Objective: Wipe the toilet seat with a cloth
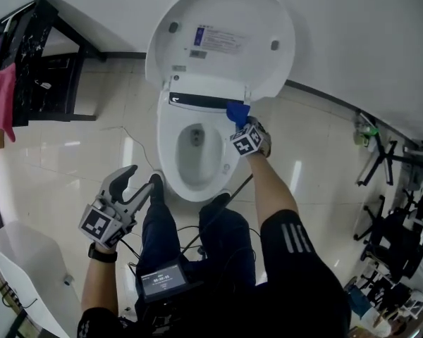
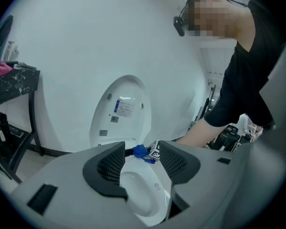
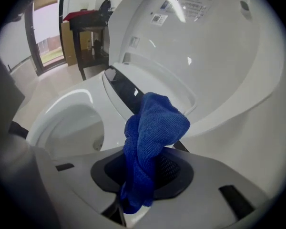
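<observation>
A white toilet (image 1: 170,139) stands with its lid (image 1: 218,41) raised against the wall; the seat rim (image 3: 62,106) is bare. My right gripper (image 1: 241,118) is shut on a blue cloth (image 1: 237,111) (image 3: 150,142) (image 2: 140,151), held at the back right of the rim near the hinge. The cloth bunches up out of the jaws. My left gripper (image 1: 132,183) (image 2: 139,163) hangs open and holds nothing, low at the front left of the bowl, away from the seat.
A black shelf unit (image 1: 42,62) with a pink cloth (image 1: 3,101) stands at the left wall. The person's legs and feet (image 1: 155,189) are right in front of the bowl. Black stands (image 1: 381,160) crowd the right side. A white object (image 1: 28,259) lies at lower left.
</observation>
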A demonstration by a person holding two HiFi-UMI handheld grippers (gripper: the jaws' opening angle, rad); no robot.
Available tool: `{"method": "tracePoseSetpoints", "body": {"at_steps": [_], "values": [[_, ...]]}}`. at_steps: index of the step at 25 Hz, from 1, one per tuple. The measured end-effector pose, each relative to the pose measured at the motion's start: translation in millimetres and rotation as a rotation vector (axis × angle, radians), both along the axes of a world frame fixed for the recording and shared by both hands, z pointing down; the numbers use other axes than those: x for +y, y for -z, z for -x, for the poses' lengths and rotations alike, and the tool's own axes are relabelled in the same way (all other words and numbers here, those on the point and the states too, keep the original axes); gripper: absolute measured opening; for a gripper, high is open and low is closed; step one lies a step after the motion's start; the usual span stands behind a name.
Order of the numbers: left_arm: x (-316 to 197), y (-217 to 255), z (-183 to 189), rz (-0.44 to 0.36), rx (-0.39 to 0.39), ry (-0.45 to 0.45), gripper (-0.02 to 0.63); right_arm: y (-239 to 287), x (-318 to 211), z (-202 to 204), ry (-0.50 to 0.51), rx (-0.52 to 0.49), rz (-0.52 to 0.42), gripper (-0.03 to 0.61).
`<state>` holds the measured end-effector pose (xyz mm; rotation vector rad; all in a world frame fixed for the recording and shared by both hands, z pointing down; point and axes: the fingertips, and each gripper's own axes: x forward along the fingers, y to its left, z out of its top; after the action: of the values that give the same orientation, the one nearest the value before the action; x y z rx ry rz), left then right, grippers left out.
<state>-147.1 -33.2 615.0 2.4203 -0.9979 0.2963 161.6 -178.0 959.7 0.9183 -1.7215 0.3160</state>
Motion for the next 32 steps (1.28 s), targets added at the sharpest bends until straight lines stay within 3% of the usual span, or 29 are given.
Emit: {"method": "tracePoseSetpoints", "body": {"at_steps": [6,11,22,29,32], "values": [[-3.9,-38.5,3.4,0.029,-0.021,0.013,0.229,-38.5,5.4,12.4,0.086,0.076,0.023,0.132],[-12.6,-51.6,-13.3,0.036,-0.007,-0.013,0.229,-46.9,28.4,30.3,0.178,0.077,0.083,0.13],[-12.9,-45.1,-50.6,0.034,0.02,-0.089,0.229,-67.3,161.0,72.2,0.375,0.05,0.262,0.127],[-10.0,-37.0,-56.3,0.047,0.026,-0.112,0.229,-71.9,225.6,102.7,0.383,-0.041,0.398,0.127],[-14.3,-27.5,-55.3,0.037,0.026,-0.121,0.229,-50.3,215.6,110.1,0.27,-0.151,0.362,0.129]]}}
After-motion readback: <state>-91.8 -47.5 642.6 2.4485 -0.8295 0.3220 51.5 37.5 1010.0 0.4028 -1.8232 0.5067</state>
